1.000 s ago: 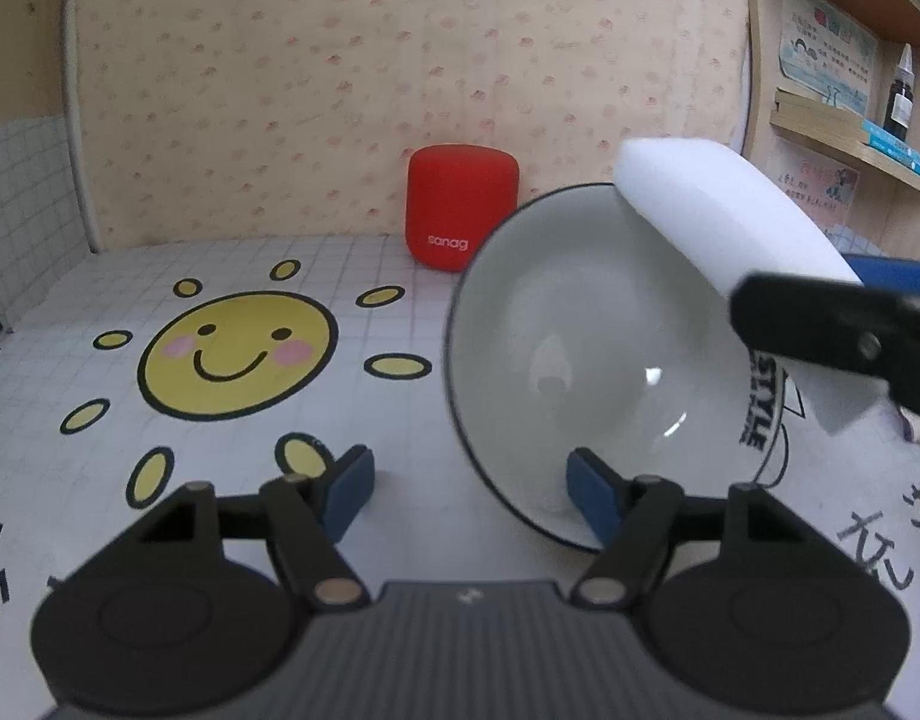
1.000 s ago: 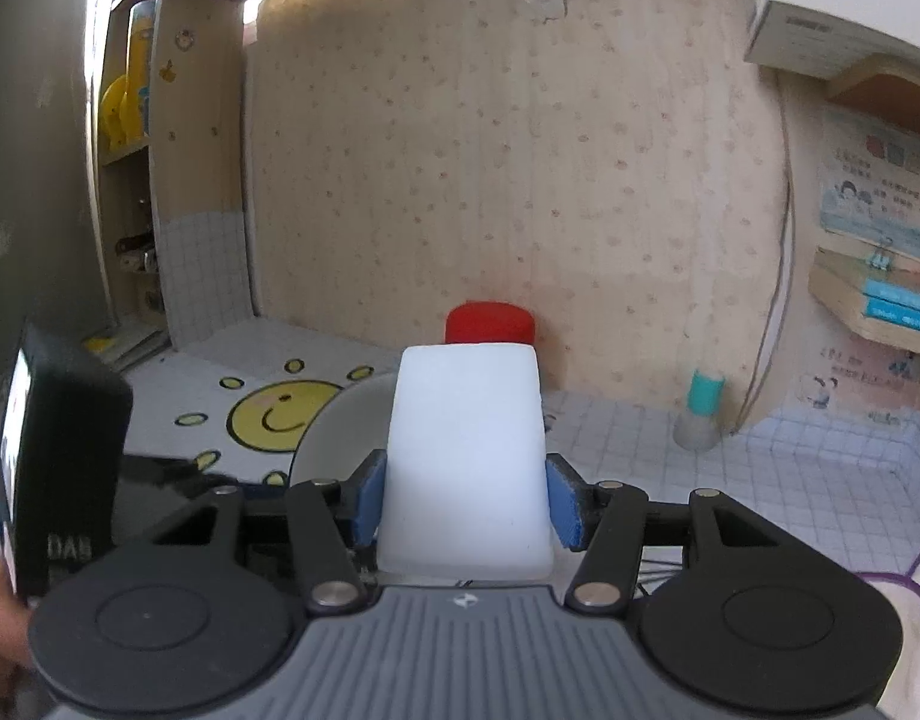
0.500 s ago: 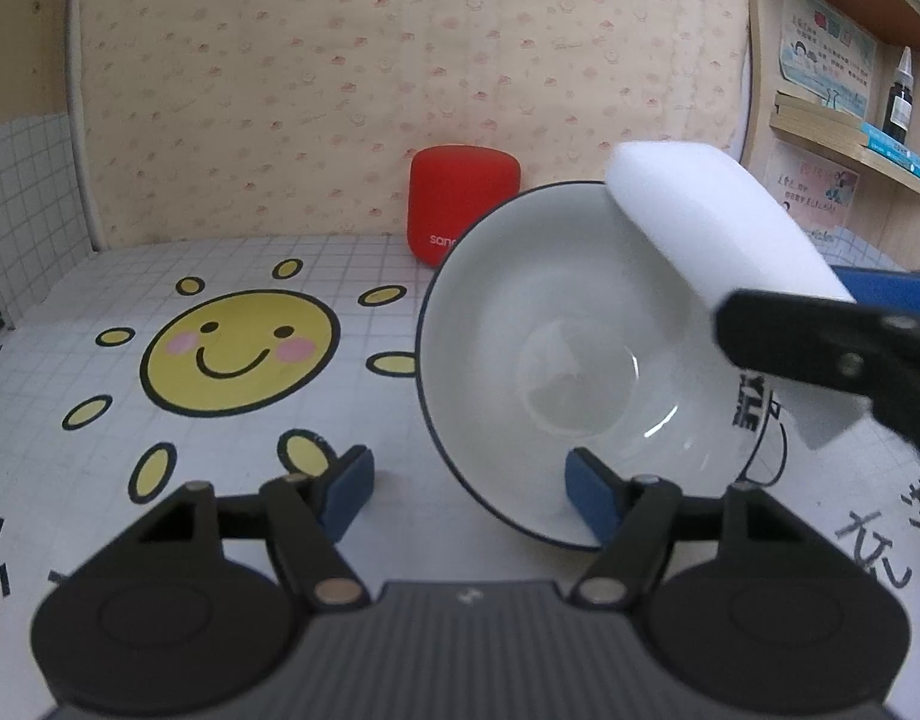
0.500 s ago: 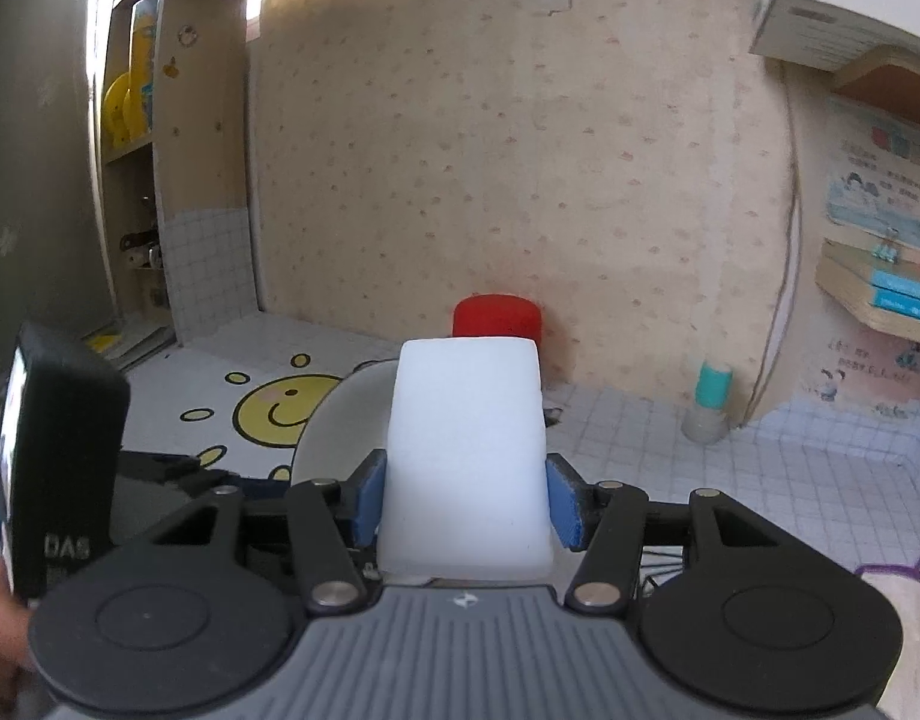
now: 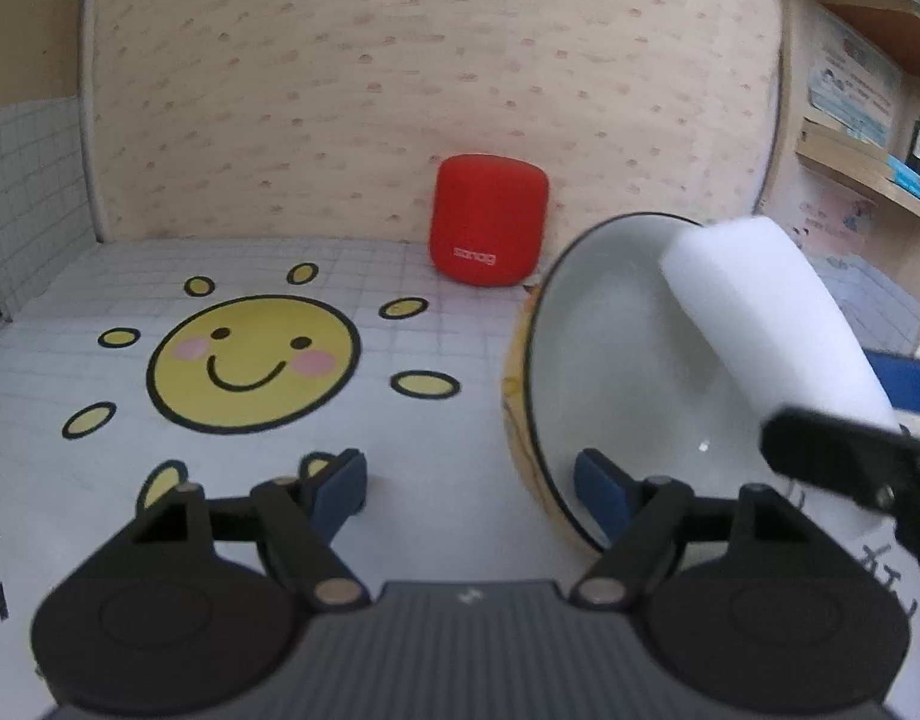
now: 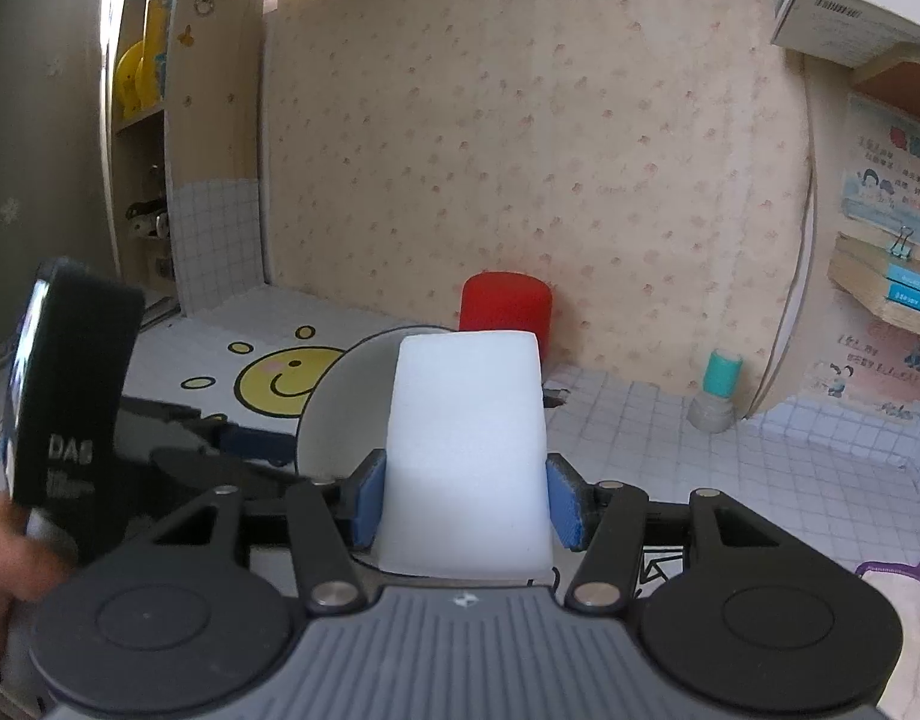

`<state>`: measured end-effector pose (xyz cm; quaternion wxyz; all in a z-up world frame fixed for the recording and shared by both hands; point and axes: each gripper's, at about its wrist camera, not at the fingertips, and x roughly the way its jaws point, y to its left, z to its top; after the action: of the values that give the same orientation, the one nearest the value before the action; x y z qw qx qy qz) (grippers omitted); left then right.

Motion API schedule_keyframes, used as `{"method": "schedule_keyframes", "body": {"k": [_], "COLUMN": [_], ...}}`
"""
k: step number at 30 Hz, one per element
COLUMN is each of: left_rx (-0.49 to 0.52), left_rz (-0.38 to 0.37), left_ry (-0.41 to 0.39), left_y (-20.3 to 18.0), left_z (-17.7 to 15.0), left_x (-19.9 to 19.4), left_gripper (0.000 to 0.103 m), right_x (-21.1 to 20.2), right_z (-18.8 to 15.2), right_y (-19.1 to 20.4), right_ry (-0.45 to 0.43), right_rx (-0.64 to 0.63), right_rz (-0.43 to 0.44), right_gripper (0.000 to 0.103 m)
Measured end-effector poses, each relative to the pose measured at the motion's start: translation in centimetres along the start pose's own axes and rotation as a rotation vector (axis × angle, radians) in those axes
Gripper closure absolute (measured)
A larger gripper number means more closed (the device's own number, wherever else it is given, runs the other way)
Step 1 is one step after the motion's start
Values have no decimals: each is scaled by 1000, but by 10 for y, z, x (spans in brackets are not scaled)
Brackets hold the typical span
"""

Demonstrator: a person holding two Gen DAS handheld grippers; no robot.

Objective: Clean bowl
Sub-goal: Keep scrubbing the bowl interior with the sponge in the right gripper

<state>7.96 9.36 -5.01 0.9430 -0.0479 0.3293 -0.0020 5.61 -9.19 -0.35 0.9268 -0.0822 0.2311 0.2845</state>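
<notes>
The bowl [image 5: 616, 360], white inside with a dark rim and a yellow outside, stands tipped steeply on its edge on the mat, its mouth facing right. My left gripper [image 5: 469, 486] has its jaws opening. Its right pad sits inside the bowl's lower rim and the left pad stands well clear, so nothing is pinched. My right gripper [image 6: 466, 498] is shut on a white sponge block [image 6: 466, 450]. That sponge [image 5: 772, 330] lies against the bowl's inner right wall. From the right wrist the bowl [image 6: 339, 408] shows behind the sponge.
A red speaker [image 5: 490, 222] stands by the back wall behind the bowl. The table mat carries a yellow smiley sun [image 5: 252, 363]. A teal-capped bottle [image 6: 721, 384] stands at the back right, with shelves above it. A person's hand [image 6: 3, 570] holds the left device.
The bowl has tipped further onto its edge, so its yellow outside now shows. The left jaws have widened. The sponge has shifted right and lower inside the bowl.
</notes>
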Motion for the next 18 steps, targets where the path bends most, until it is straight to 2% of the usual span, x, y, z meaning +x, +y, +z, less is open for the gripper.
{"method": "schedule_keyframes", "body": {"k": [11,18], "left_rx": [16,9], "left_rz": [22,20], "left_ry": [3,2], "left_y": [-8,-10], "left_z": [-6,-8], "left_x": [-5,-9], "left_gripper": [31,30], "right_x": [3,-4], "right_z": [7,-6], "right_y": [2,5], "right_ry": [-19,0], "right_rx": [6,-3], "right_rz": [5,9], "right_gripper": [50,50]}}
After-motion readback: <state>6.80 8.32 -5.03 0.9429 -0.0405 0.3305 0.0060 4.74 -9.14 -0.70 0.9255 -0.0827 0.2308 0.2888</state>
